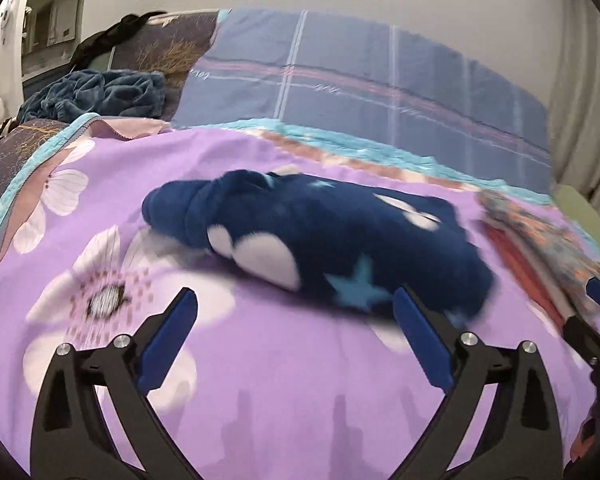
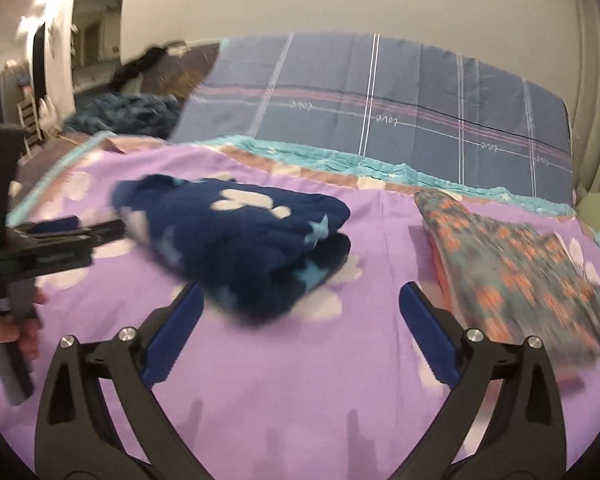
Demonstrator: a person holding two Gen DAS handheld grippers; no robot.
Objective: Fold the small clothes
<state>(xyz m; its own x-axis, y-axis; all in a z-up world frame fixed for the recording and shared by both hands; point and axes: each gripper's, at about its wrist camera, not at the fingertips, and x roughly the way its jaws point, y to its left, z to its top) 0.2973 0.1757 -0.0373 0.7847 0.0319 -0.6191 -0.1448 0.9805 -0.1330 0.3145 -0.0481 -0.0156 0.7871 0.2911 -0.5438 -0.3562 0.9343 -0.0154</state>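
A navy fleece garment [image 1: 320,240] with white patches and light blue stars lies folded into a thick bundle on the purple flowered bedspread [image 1: 260,380]; it also shows in the right wrist view [image 2: 240,240]. My left gripper [image 1: 296,300] is open and empty, just in front of the bundle, its right finger close to the bundle's near edge. My right gripper [image 2: 300,296] is open and empty, in front of the bundle's right end. A folded grey-green garment with orange flowers [image 2: 512,268] lies to the right. The left gripper also shows in the right wrist view [image 2: 72,232].
A large blue plaid pillow [image 1: 380,80] stands at the head of the bed. A crumpled dark blue blanket [image 1: 100,92] lies at the back left. A wall and curtain are behind. The flowered folded garment [image 1: 540,248] sits at the bed's right side.
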